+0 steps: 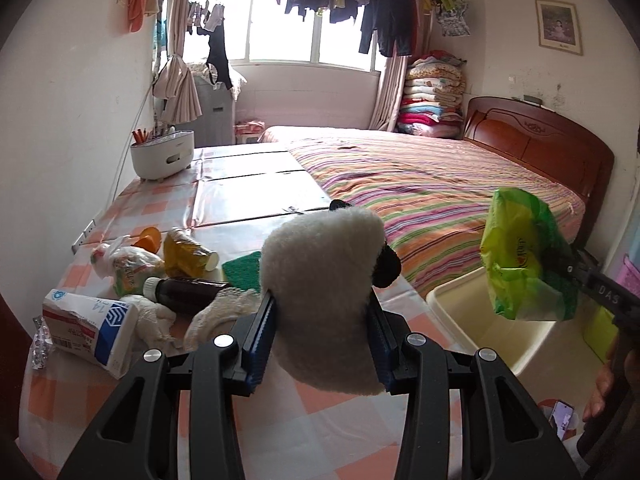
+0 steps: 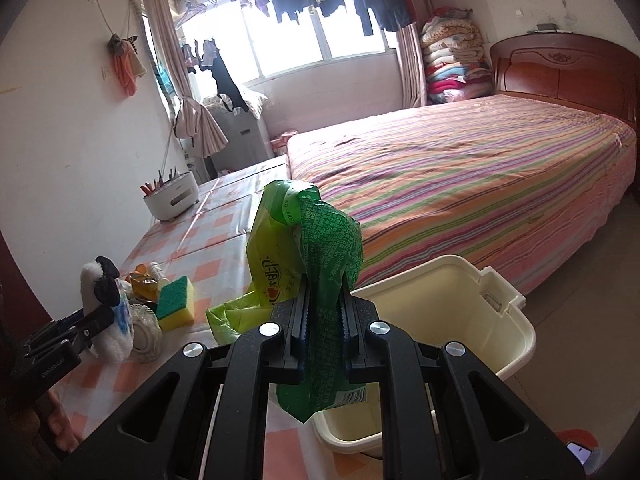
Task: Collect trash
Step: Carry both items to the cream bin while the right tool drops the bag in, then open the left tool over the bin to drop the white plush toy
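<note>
My left gripper [image 1: 322, 330] is shut on a white plush sheep toy [image 1: 324, 276] with black ears, held above the checked table; it also shows in the right wrist view [image 2: 106, 304]. My right gripper [image 2: 322, 320] is shut on a crumpled green plastic wrapper [image 2: 316, 248], held over the cream plastic bin [image 2: 460, 304]. In the left wrist view the wrapper [image 1: 524, 256] hangs above the bin [image 1: 472, 320]. More trash lies on the table: a tissue pack [image 1: 92, 324], a dark bottle [image 1: 184, 292], a yellow packet [image 1: 184, 256], crumpled bags [image 1: 128, 260].
A green-yellow sponge [image 2: 176, 300] and a white cloth [image 1: 216, 312] lie on the table [image 1: 248, 200]. A white holder [image 1: 162, 154] stands at the table's far left. A striped bed [image 1: 420, 184] is to the right. A phone [image 1: 560, 420] is at lower right.
</note>
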Tool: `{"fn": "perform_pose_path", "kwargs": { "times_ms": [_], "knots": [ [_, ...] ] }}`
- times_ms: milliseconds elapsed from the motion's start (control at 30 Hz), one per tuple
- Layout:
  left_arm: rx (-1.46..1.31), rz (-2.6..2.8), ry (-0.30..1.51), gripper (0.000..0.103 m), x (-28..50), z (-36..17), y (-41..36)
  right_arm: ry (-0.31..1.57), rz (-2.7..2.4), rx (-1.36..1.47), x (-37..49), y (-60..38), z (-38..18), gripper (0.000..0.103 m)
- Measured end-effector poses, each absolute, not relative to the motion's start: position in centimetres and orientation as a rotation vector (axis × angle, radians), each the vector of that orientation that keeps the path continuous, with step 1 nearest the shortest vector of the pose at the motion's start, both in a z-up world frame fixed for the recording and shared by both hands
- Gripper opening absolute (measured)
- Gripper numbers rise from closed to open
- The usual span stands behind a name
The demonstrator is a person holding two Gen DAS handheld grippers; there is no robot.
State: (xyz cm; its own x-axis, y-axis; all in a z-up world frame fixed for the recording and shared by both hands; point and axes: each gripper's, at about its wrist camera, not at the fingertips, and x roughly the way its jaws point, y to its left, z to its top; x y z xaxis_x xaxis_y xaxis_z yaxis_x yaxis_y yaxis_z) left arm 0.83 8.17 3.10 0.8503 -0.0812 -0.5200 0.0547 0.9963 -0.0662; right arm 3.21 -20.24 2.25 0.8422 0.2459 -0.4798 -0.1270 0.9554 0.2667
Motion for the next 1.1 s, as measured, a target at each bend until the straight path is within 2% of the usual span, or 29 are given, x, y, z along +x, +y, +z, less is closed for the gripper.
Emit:
{"fn": "perform_pose_path", "kwargs": {
  "times_ms": [267, 533, 633, 700, 867, 1000, 1100],
  "knots": [
    [-0.03, -0.244, 0.529, 0.041, 1.1, 4.9, 2.1, 0.591, 0.113, 0.24, 4.4, -22.2, 1.1, 0.012],
    [-0.019, -0.406, 0.525, 0.041, 1.8, 6.1, -3.0, 0.652, 0.073, 0.271, 5.6, -23.8, -0.3, 0.019],
    [-0.015, -0.424, 0.535, 0.041, 2.3, 6.1, -4.0, 0.666, 0.058, 0.289, 5.9, -24.4, -0.7, 0.026],
    [-0.018, -0.43, 0.543, 0.041, 2.7, 5.9, -4.2, 0.663, 0.043, 0.3, 6.0, -24.7, -0.7, 0.041],
    [-0.017, -0.431, 0.565, 0.042, 3.9, 5.2, -4.7, 0.609, 0.01, 0.359, 5.2, -26.1, 0.3, 0.043],
    [-0.04, -0.457, 0.63, 0.042, 5.6, 3.8, -5.6, 0.533, -0.034, 0.423, 4.1, -27.8, 1.2, 0.05],
    [-0.014, -0.472, 0.662, 0.042, 6.5, 2.7, -6.9, 0.485, -0.054, 0.457, 3.3, -28.5, 1.8, 0.052]
  ]
}}
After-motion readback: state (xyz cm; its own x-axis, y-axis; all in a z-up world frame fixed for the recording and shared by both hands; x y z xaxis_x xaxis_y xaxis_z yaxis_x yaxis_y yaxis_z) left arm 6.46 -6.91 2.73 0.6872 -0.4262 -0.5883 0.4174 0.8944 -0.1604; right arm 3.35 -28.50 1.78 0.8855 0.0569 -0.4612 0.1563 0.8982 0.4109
